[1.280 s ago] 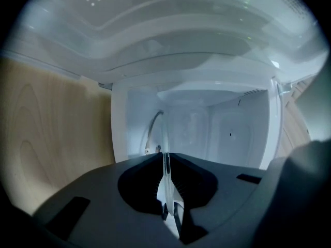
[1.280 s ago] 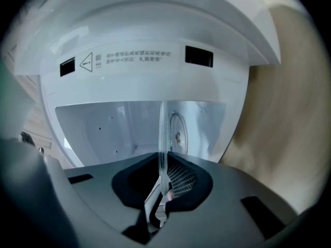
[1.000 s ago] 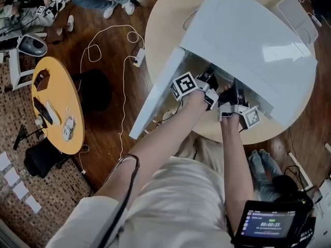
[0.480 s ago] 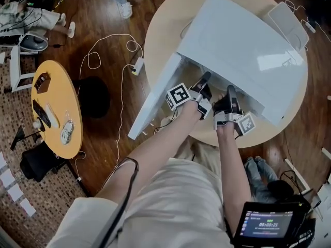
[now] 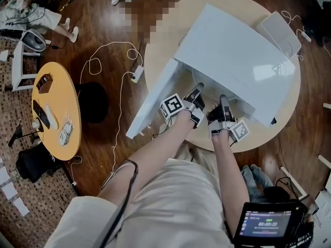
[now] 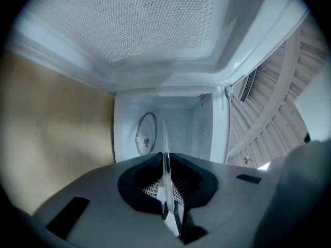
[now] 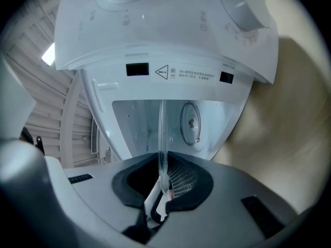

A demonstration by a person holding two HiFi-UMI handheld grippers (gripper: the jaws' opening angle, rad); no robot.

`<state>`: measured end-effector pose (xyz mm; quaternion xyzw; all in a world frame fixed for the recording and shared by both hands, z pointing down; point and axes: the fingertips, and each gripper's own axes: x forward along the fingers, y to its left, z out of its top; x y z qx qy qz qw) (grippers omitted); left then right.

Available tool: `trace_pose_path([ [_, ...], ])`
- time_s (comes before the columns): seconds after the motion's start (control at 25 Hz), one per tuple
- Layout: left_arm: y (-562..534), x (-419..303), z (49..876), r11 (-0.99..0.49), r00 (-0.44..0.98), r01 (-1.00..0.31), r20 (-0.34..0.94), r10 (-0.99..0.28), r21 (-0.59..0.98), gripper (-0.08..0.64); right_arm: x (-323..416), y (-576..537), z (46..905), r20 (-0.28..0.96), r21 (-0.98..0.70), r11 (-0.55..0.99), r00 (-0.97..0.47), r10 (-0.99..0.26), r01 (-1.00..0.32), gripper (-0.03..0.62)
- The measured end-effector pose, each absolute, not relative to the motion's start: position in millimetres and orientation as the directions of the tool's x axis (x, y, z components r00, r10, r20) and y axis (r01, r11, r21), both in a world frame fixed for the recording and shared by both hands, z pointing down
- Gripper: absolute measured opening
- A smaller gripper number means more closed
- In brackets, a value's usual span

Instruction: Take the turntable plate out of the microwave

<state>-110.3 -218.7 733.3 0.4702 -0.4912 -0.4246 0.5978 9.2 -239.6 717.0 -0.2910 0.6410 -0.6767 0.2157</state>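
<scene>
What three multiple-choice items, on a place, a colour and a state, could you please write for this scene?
1. Where is the roller ring? A) inside the microwave B) on the yellow table C) on the floor
2. What colour is the microwave? A) black B) white C) red
3. How do the jaws of the left gripper stand? A) wide apart, empty B) closed on the glass plate's edge C) closed, empty
Key: 1A, it shows inside the cavity; 2B, its casing is white; 3B, they pinch the plate's edge.
</scene>
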Motion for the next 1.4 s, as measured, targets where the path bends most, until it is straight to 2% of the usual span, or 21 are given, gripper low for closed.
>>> trace_pose_path([
  [1.24, -170, -84, 699, 0.173, 0.032, 0.022, 0.172, -0.985, 0.985, 0.031, 30, -213, 689, 0.092, -0.996, -0.029, -0.878, -0.470, -0.089, 0.037],
  [1.4, -162, -80, 692, 0.135, 0.010, 0.013, 0.135, -0.991, 0.991, 0.031, 32, -206, 688, 0.083, -0.997, -0.031, -0.890, -0.448, -0.077, 0.037],
])
